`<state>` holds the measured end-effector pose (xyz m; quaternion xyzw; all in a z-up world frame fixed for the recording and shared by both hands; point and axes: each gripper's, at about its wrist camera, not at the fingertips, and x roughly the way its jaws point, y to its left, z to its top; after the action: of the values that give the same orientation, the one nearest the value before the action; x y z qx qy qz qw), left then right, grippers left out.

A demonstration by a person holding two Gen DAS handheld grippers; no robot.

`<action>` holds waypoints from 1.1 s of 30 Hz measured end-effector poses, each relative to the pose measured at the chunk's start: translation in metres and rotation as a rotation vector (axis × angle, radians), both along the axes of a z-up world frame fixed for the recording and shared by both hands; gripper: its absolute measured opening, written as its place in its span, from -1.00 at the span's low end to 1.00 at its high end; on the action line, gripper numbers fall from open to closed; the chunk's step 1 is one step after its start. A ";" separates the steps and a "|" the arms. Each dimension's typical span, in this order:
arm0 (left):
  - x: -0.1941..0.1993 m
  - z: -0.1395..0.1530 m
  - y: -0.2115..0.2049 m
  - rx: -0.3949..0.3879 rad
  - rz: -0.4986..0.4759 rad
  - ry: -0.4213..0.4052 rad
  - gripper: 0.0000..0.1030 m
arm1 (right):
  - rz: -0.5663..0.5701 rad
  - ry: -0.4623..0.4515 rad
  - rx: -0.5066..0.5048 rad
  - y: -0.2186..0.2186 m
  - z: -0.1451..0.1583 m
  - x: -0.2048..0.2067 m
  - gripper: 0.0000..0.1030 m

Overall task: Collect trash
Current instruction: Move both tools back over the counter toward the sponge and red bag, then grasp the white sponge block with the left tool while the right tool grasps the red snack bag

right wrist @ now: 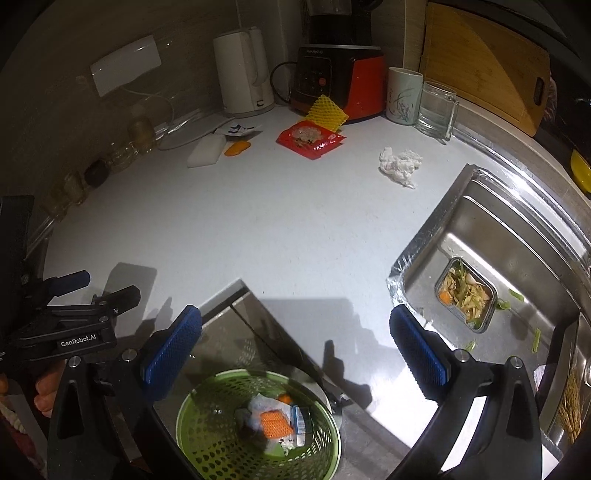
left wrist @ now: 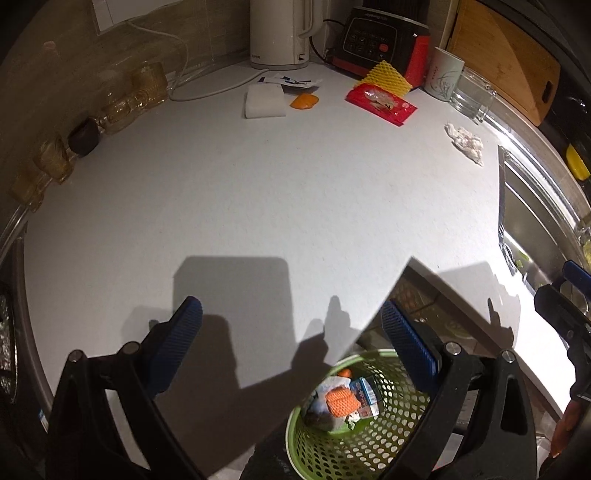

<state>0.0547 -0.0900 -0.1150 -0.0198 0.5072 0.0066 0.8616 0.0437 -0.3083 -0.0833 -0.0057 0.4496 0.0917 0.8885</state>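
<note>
Both claws hang over the near edge of the white table (left wrist: 258, 192), each with its blue-padded fingers spread wide and nothing between them. The left claw (left wrist: 291, 343) sits above the table corner, and the right claw (right wrist: 295, 347) is just beside it, nearer the steel sink (right wrist: 517, 236); each one shows at the edge of the other's view.

Below the table's corner stands a green perforated basket (right wrist: 207, 454) (on the floor, as far as the views show). It already holds trash: an orange foam net (right wrist: 275, 422), a small blue-and-white carton (right wrist: 300, 419) and some pale crumpled wrapping.

The uncollected trash lies at the far side of the table. A red snack wrapper (left wrist: 380, 103) lies flat, with a yellow foam net (left wrist: 388, 77) propped just behind it against the red-and-black blender base (left wrist: 384, 42). To their left are an orange peel (left wrist: 303, 100), a white sponge-like block (left wrist: 265, 100) touching or nearly touching it, and a torn white-and-blue packet (left wrist: 291, 79) behind them. A crumpled white tissue (right wrist: 400, 166) lies apart from these, near the sink's far corner.

Behind stand a white kettle (left wrist: 279, 33), a printed mug (right wrist: 402, 96) and a glass mug (right wrist: 436, 110). In the sink sits a small rectangular strainer (right wrist: 465, 295) full of vegetable scraps, with green bits scattered round it.
</note>
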 end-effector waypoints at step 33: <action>0.310 -0.060 0.052 -0.086 0.110 -0.014 0.46 | -0.093 -0.009 0.062 0.064 -0.028 0.252 0.96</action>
<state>0.3651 -0.0385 -0.1748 -0.0846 0.4992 0.0321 0.8618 0.2954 -0.2443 -0.1113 0.0424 0.4422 0.0644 0.8936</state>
